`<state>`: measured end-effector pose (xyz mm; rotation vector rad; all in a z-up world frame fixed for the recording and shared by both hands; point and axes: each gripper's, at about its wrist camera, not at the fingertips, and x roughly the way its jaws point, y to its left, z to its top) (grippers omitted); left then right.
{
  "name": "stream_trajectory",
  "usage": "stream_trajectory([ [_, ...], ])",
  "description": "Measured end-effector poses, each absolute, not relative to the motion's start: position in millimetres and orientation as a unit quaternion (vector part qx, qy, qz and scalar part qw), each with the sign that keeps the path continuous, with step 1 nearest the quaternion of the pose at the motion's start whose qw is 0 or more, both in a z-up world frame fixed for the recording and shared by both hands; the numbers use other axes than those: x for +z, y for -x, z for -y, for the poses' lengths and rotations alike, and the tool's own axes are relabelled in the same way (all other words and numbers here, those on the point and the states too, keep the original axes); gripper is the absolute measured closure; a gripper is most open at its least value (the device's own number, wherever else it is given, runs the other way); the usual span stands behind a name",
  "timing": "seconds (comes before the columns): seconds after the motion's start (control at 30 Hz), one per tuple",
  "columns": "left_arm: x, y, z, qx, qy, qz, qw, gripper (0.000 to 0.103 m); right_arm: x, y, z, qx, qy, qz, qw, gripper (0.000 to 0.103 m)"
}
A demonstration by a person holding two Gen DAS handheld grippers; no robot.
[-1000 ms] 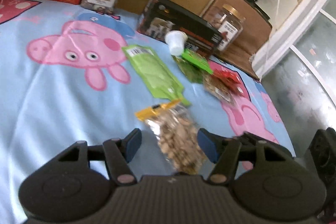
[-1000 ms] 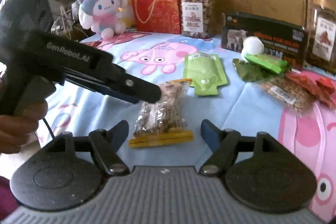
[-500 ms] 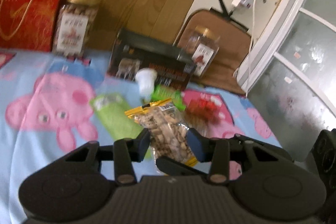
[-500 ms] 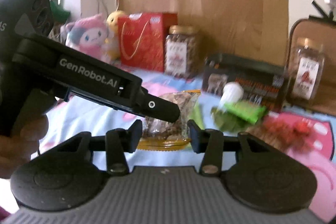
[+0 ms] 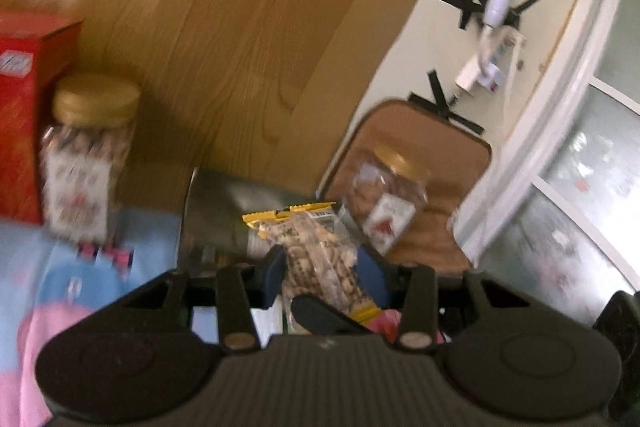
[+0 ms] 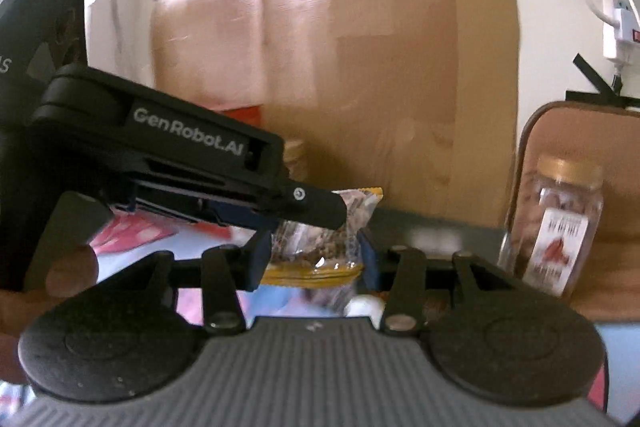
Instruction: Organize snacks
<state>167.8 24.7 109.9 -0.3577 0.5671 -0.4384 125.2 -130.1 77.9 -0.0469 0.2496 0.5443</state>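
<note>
A clear packet of nuts with yellow sealed ends (image 5: 320, 251) hangs in the air, off the blue cloth. My left gripper (image 5: 324, 277) is shut on it, its blue pads pressing both sides of the packet. My right gripper (image 6: 316, 261) is shut on the same nut packet (image 6: 320, 247) near its lower yellow seam. In the right wrist view one black finger of the left gripper (image 6: 316, 205) reaches in from the left over the packet's top. A dark finger of the right gripper (image 5: 320, 311) shows under the packet in the left wrist view.
Two gold-lidded nut jars (image 5: 86, 163) (image 5: 388, 203), a red gift bag (image 5: 24, 115) and a dark box (image 5: 224, 211) stand at the back against a cardboard sheet (image 5: 248, 47). A brown case (image 6: 576, 163) leans at the right. A hand (image 6: 68, 267) holds the left tool.
Both grippers closed on the nut packet, which lay on the cloth, and lifted it. Both views swung upward toward the back wall; the other snacks on the cloth dropped out of sight.
</note>
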Motion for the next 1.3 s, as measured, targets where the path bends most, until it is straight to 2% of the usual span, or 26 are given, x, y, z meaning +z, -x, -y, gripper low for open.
stream_trajectory([
  [0.17, 99, -230, -19, -0.186, 0.168, -0.291, 0.923, 0.063, 75, -194, 129, 0.258, -0.004, -0.141, 0.956, 0.053],
  [0.3, 80, -259, -19, -0.164, 0.166, -0.312, 0.921, 0.062, 56, -220, 114, 0.248, 0.020, -0.152, 0.956, 0.051],
  [0.4, 74, -266, -16, -0.142, 0.139, -0.313, 0.929, 0.056, 45, -224, 105, 0.257, 0.038, -0.155, 0.953, 0.038],
  [0.6, 83, -217, -41, -0.140, 0.142, -0.281, 0.939, 0.047, 56, -183, 128, 0.253, 0.001, -0.148, 0.956, 0.036],
  [0.77, 64, -130, -77, -0.147, 0.191, -0.290, 0.926, 0.045, 40, -130, 158, 0.345, -0.085, -0.247, 0.902, 0.037],
  [0.8, 53, -114, -80, -0.146, 0.198, -0.300, 0.922, 0.048, 33, -124, 159, 0.358, -0.095, -0.269, 0.889, 0.039],
  [0.87, 35, -92, -81, -0.143, 0.210, -0.326, 0.911, 0.050, 22, -121, 156, 0.367, -0.103, -0.304, 0.873, 0.052],
  [0.97, 11, -70, -79, -0.153, 0.232, -0.352, 0.894, 0.059, 15, -136, 150, 0.363, -0.116, -0.340, 0.859, 0.063],
  [1.07, -2, -63, -75, -0.152, 0.239, -0.369, 0.886, 0.063, 16, -151, 140, 0.359, -0.123, -0.361, 0.852, 0.064],
  [1.3, -10, -56, -70, -0.119, 0.218, -0.374, 0.894, 0.080, 3, -175, 119, 0.335, -0.069, -0.372, 0.863, 0.064],
])
